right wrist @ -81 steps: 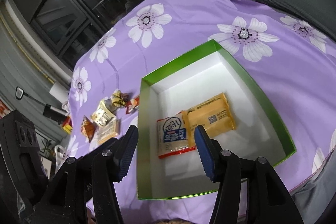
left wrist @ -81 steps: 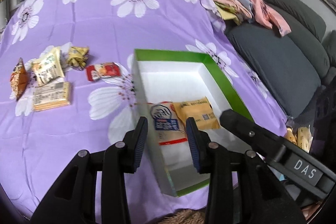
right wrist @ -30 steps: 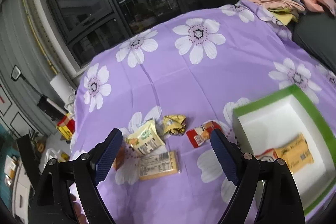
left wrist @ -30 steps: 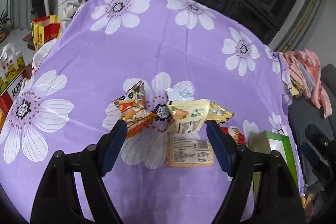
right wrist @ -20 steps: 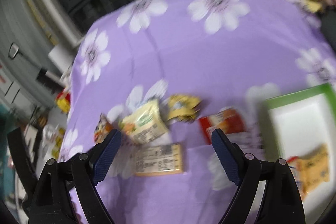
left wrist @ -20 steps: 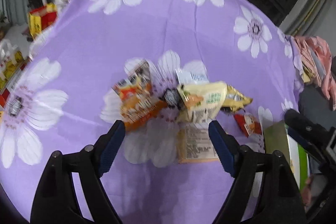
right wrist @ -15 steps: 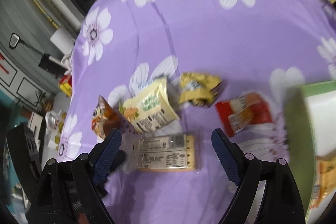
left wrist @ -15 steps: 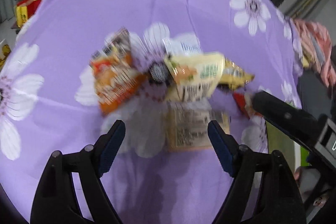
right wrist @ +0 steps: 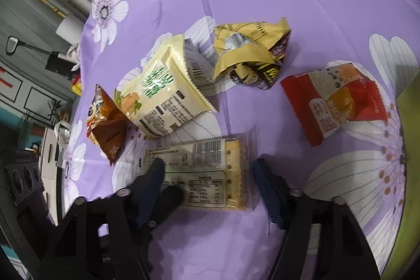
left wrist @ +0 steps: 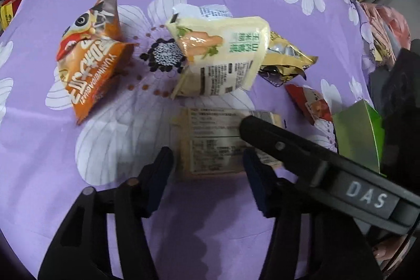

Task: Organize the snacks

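Note:
A flat clear-wrapped cracker pack [left wrist: 210, 141] [right wrist: 207, 175] lies label-up on the purple flowered cloth. My left gripper [left wrist: 207, 175] is open, its fingers on either side of the pack's near end. My right gripper [right wrist: 210, 175] is also open and straddles the same pack; one finger [left wrist: 275, 143] crosses the left wrist view. Beyond lie a cream pack [left wrist: 223, 59] [right wrist: 162, 93], an orange pack [left wrist: 89, 64] [right wrist: 105, 120], a gold crumpled pack [left wrist: 286, 59] [right wrist: 249, 54] and a red pack [left wrist: 309, 101] [right wrist: 336, 101].
The green-walled box [left wrist: 359, 130] [right wrist: 409, 122] stands just right of the red pack. Folded clothes [left wrist: 380, 25] lie at the far right. The cloth's left edge drops to a floor with clutter [right wrist: 60, 62].
Both grippers left the green box, swung left to the loose snacks and came down close. Their open fingers now straddle the cracker pack.

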`<state>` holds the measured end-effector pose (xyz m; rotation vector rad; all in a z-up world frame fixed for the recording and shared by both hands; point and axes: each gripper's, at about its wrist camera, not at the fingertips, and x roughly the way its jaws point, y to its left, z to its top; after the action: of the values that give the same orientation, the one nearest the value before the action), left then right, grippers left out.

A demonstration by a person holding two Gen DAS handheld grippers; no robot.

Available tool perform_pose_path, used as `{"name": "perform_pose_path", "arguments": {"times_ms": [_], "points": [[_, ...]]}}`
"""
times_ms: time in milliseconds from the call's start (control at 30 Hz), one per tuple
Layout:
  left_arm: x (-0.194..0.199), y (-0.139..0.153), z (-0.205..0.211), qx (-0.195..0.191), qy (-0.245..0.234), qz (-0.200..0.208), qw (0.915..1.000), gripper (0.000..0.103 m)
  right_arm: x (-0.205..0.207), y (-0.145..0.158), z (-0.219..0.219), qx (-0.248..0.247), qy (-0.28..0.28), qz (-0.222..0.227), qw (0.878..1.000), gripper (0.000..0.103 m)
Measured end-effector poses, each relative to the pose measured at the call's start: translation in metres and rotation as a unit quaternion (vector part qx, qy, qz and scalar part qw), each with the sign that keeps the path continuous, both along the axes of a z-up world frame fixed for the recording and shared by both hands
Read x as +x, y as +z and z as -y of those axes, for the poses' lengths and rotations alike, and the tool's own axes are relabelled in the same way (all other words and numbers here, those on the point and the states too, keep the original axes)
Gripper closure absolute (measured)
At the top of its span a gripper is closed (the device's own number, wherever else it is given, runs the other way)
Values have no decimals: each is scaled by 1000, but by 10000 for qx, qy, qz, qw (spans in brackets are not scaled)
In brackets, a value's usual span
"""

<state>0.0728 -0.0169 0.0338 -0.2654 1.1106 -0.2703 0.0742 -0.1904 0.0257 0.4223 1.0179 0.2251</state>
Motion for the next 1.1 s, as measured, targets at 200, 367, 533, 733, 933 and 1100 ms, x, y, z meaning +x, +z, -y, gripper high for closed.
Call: {"name": "perform_pose_path", "arguments": {"times_ms": [200,367,533,733,933,1100], "points": [[-7,2,8,165,-13,153,9997,53,-6,-1,3,-93,-131,50,9999,48],[-23,23,19,400,-78,584,9975,55,-20,9,5,-21,-241,179,9995,48],[-43,52,24,353,-68,1126,9930,55,-45,42,7,-77,-358,737,9966,48],[-83,103,34,309,-130,1983,9796,55,-89,91,11,-160,-477,1514,9872,48],[-112,136,50,138,-277,2558,9662,55,-136,133,18,-391,-613,2179,9733,48],[-129,154,67,195,-425,2866,9569,55,-159,153,31,-427,-712,2507,9645,48]]}}
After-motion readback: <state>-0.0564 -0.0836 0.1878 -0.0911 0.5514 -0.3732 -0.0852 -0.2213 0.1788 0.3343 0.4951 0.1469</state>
